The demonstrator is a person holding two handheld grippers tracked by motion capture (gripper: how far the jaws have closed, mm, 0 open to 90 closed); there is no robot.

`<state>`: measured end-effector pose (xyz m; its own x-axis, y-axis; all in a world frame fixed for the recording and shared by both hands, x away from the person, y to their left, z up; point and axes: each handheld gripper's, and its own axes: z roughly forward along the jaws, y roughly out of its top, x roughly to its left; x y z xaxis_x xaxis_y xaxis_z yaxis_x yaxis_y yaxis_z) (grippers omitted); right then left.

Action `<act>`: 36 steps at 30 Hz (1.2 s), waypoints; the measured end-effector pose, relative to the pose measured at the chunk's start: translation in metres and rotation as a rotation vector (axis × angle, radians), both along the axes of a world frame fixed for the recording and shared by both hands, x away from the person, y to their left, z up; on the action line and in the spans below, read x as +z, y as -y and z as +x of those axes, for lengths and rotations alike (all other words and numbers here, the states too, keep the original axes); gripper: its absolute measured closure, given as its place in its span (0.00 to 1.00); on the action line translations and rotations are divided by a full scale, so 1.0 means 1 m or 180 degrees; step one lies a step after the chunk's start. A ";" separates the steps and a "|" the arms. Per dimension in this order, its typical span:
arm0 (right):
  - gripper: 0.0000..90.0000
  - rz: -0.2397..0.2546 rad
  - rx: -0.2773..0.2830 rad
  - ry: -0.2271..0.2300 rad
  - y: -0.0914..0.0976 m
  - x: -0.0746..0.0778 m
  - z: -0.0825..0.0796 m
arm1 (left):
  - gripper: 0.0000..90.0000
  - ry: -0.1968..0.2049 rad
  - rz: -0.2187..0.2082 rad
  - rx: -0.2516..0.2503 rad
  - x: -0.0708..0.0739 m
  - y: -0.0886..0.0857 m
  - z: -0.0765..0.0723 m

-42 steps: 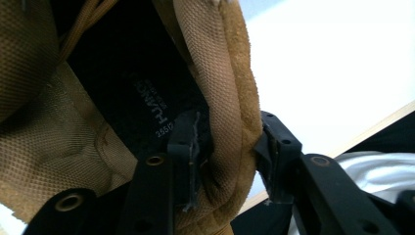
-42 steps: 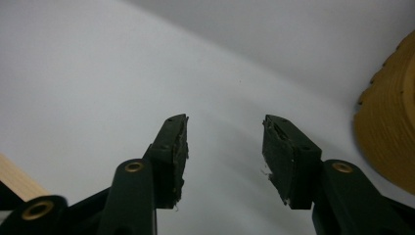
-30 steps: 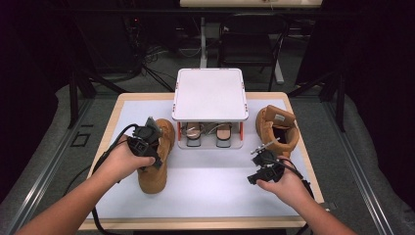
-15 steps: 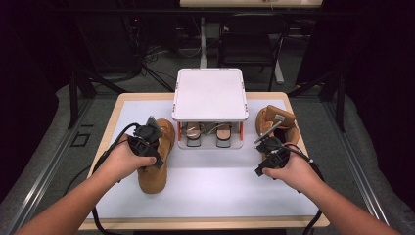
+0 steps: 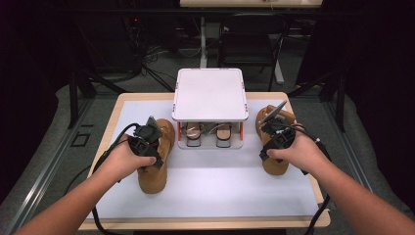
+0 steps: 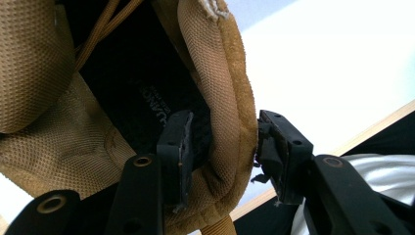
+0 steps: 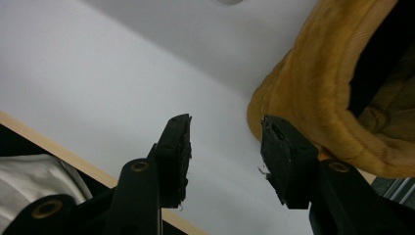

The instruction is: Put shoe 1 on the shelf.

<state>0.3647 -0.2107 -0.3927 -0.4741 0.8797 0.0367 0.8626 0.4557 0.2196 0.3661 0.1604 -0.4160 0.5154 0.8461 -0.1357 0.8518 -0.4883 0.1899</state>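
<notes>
Pinching the left boot's point(image 5: 155, 161) soft padded collar with my left hand-held gripper point(image 6: 222, 147) on the table point(image 5: 210, 193); right hand-held gripper point(image 7: 225, 147) spread empty beside the right boot point(image 7: 342, 98)—bulky, floppy uppers, collar rims grip best.

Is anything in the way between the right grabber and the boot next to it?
Nothing visible stands in the way. In the right gripper view, the right gripper has open jaws with only bare white mat between them, and the right boot has its padded collar just beside one jaw, with nothing between them.
</notes>
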 end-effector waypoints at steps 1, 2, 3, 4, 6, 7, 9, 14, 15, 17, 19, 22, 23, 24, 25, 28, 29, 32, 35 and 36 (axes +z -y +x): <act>0.60 0.0029 -0.0034 0.0026 0.001 0.002 0.002 | 0.64 -0.0007 0.0003 -0.0004 0.000 0.000 0.000; 0.60 -0.0016 -0.0021 -0.0025 0.002 0.006 0.005 | 0.64 -0.0010 0.0003 -0.0006 0.000 0.001 0.000; 0.60 0.0022 -0.0068 0.0017 0.002 0.008 0.007 | 0.64 -0.0015 0.0002 -0.0008 0.000 0.001 0.000; 0.60 0.0004 -0.0079 0.0001 0.004 0.011 0.009 | 0.64 -0.0015 0.0002 -0.0008 0.000 0.001 0.000; 0.60 0.0008 -0.0120 0.0013 0.006 0.015 0.014 | 0.64 -0.0003 -0.0003 -0.0007 0.001 0.001 0.000; 0.60 -0.0003 -0.0130 0.0014 0.007 0.017 0.016 | 0.64 -0.0005 -0.0002 -0.0009 0.001 0.001 0.000; 0.60 0.0004 -0.0189 0.0030 0.010 0.020 0.021 | 0.63 -0.0001 -0.0004 -0.0011 0.001 0.001 0.000; 0.60 -0.0029 -0.0284 0.0036 0.015 0.019 0.031 | 0.63 -0.0008 0.0002 -0.0010 -0.001 0.001 0.001; 0.60 -0.0035 -0.0314 0.0042 0.015 0.018 0.032 | 0.63 -0.0009 0.0001 -0.0010 -0.001 0.001 0.001; 0.60 -0.0047 -0.0334 0.0021 0.016 0.016 0.036 | 0.63 -0.0011 0.0001 -0.0009 -0.001 0.001 0.001; 0.60 -0.0055 -0.0362 0.0021 0.016 0.012 0.039 | 0.63 -0.0013 -0.0003 -0.0006 -0.001 0.001 0.001; 0.61 -0.0082 -0.0434 0.0045 0.015 0.005 0.044 | 0.63 -0.0022 0.0004 -0.0005 -0.003 0.001 0.001; 0.61 -0.0113 -0.0408 0.0007 0.016 0.004 0.046 | 0.63 -0.0025 0.0005 -0.0008 -0.003 0.001 0.001; 0.61 -0.0099 -0.0457 0.0033 0.015 0.001 0.047 | 0.63 -0.0028 0.0001 -0.0009 -0.003 0.001 0.001; 0.62 -0.0134 -0.0417 -0.0031 0.015 -0.001 0.049 | 0.63 -0.0028 0.0000 -0.0014 -0.003 0.001 0.001; 0.63 -0.0129 -0.0444 -0.0027 0.014 -0.006 0.050 | 0.63 -0.0032 0.0005 -0.0018 -0.004 0.001 0.001; 0.65 -0.0135 -0.0484 -0.0028 0.013 -0.011 0.052 | 0.63 -0.0031 0.0004 -0.0021 -0.004 0.001 0.001; 0.70 -0.0166 -0.0478 -0.0042 0.013 -0.014 0.055 | 0.63 -0.0034 0.0001 -0.0023 -0.004 0.001 0.001; 0.75 -0.0174 -0.0516 -0.0054 0.014 -0.015 0.057 | 0.63 -0.0039 0.0004 -0.0021 -0.005 0.001 0.001; 0.78 -0.0173 -0.0513 -0.0068 0.015 -0.015 0.058 | 0.63 -0.0039 0.0004 -0.0021 -0.005 0.001 0.001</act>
